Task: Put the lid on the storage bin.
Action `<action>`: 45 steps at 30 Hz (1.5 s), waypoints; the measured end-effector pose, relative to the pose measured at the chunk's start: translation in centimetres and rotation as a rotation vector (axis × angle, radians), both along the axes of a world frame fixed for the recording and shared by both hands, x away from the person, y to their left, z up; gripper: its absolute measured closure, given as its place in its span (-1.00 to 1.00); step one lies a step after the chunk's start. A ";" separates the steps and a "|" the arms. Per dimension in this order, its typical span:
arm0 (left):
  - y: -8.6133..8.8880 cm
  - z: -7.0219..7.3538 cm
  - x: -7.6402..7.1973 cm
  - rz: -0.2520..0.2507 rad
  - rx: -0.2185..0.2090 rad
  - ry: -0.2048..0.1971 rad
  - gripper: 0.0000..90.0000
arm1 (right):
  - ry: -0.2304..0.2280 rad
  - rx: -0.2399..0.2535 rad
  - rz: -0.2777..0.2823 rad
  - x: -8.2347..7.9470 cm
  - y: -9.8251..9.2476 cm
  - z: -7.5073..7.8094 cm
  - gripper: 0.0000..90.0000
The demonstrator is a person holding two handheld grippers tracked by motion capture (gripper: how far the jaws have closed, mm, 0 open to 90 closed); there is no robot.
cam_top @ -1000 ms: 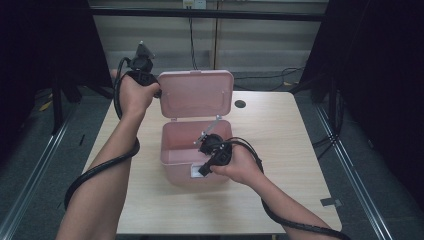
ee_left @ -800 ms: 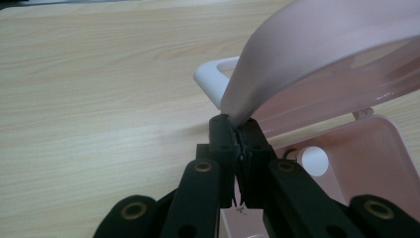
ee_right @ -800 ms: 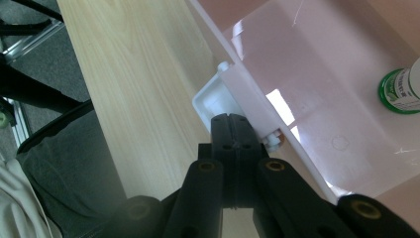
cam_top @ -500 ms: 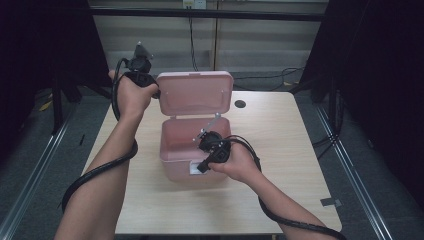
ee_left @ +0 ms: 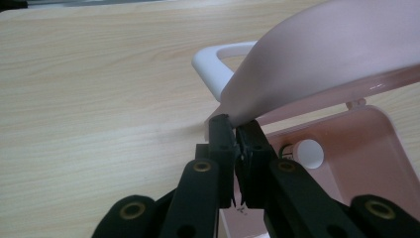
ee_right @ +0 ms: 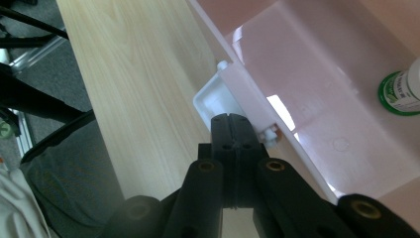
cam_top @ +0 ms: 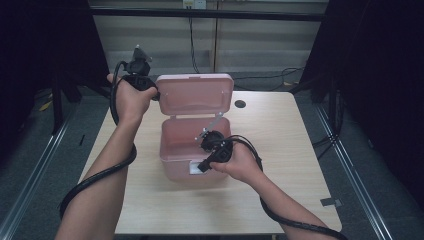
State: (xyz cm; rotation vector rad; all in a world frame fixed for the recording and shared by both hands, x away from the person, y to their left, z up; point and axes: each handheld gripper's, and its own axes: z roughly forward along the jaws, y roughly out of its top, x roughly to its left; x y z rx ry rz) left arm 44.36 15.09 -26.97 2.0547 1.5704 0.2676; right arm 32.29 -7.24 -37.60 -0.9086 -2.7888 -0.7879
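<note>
A pink plastic box stands open in the middle of the table, its lid raised upright. My left gripper is shut on the lid's left edge, and the lid's white handle shows beyond it. My right gripper is at the box's front wall. Its jaws are pressed together with their tips against the white latch. Inside the box lies a small bottle with a green cap.
The light wooden table has a dark round hole right of the lid. Its near edge lies close to the box front. Black cables trail from both grippers along the forearms. Dark floor and rails surround the table.
The left hand has risen slightly with the lid's edge in its jaws. The right gripper has shifted a little left along the box's front.
</note>
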 end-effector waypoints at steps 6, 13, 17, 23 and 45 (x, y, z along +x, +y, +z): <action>0.1 -0.1 -0.4 -0.002 -0.004 -0.007 0.93 | -0.019 0.035 -0.036 0.3 -1.7 1.7 1.00; 0.0 -0.1 -0.9 -0.010 0.008 -0.015 0.93 | -0.042 0.017 -0.139 1.7 -5.1 3.1 1.00; 0.0 -0.2 -1.2 -0.015 0.012 -0.019 0.93 | -0.039 0.026 -0.190 2.6 -6.5 3.3 1.00; 0.1 -0.3 -1.9 -0.019 0.011 -0.027 0.92 | -0.041 0.045 -0.220 3.6 -7.5 3.6 1.00; 1.6 -1.2 -3.3 -0.041 -0.029 0.009 1.00 | -0.055 0.052 -0.216 5.3 -7.0 4.9 1.00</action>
